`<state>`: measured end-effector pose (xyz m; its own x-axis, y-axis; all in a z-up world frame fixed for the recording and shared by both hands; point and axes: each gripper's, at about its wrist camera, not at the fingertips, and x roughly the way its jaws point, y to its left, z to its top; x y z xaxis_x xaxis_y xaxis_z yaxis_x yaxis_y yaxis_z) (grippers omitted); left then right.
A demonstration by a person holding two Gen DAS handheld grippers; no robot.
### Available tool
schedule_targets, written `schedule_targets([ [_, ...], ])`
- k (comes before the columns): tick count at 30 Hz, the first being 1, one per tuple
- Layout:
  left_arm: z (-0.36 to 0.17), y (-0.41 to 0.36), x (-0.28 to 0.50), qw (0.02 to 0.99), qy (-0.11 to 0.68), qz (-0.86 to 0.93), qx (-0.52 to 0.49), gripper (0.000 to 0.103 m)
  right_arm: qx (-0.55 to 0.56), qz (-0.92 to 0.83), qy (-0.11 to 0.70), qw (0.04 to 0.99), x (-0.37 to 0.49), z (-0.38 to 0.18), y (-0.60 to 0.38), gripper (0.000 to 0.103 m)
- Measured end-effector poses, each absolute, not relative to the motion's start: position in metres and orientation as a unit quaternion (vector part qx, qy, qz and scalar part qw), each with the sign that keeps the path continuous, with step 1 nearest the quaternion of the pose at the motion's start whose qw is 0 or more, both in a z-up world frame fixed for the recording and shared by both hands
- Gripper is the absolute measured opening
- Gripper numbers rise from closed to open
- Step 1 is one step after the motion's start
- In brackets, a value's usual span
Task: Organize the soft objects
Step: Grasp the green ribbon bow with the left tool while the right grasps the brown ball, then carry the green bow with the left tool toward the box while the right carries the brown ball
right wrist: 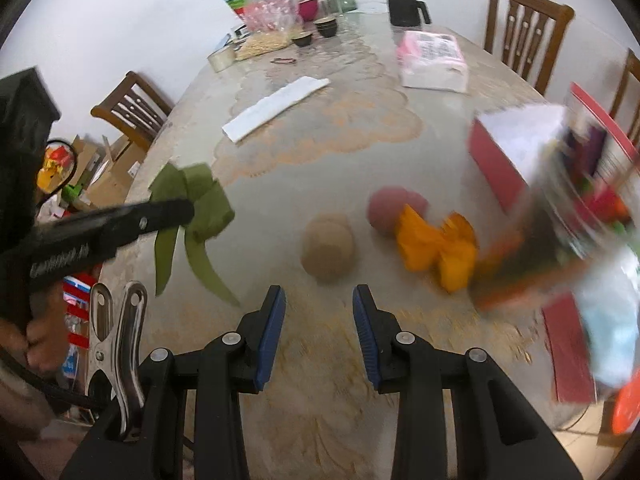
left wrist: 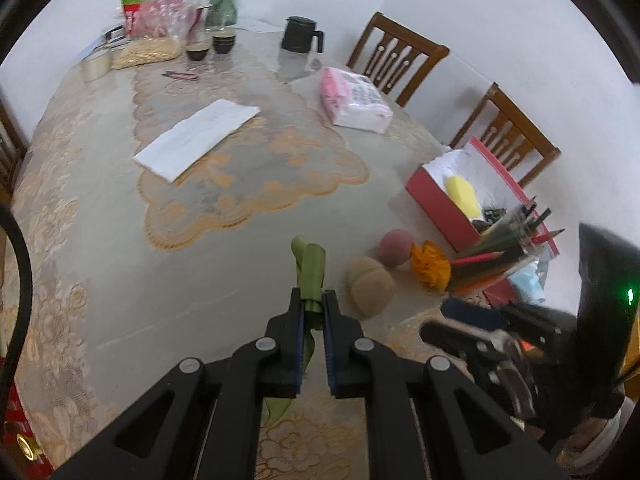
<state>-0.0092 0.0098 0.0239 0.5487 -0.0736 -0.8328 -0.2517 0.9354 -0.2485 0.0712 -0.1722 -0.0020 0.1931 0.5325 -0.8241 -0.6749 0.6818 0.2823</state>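
Note:
My left gripper is shut on a green ribbon bow and holds it above the table; the bow also shows in the right wrist view, hanging from the left gripper's tip. My right gripper is open and empty, just short of a tan soft ball. A pink soft ball and an orange ribbon bow lie to its right. In the left wrist view the tan ball, pink ball and orange bow lie beside a red box holding a yellow sponge.
A cup of coloured pencils stands by the red box. A white folded paper, a pink tissue pack, a black jug, bowls and bags sit farther back. Wooden chairs line the table's right side.

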Motion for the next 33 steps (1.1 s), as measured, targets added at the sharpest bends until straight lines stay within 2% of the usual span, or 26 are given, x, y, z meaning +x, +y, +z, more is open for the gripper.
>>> schedule_targets([
  [14, 0.012, 0.028, -0.046, 0.852, 0.472, 0.098, -0.205, 0.009, -0.162, 0.350, 0.513, 0.767, 0.089, -0.037, -0.116, 0.036],
  [28, 0.013, 0.032, -0.063, 0.851, 0.469, 0.113, -0.209, 0.009, -0.155, 0.336, 0.518, 0.771, 0.096, -0.046, -0.111, 0.036],
  [33, 0.013, 0.028, -0.064, 0.852, 0.468, 0.108, -0.208, 0.009, -0.137, 0.345, 0.518, 0.771, 0.095, -0.042, -0.119, 0.030],
])
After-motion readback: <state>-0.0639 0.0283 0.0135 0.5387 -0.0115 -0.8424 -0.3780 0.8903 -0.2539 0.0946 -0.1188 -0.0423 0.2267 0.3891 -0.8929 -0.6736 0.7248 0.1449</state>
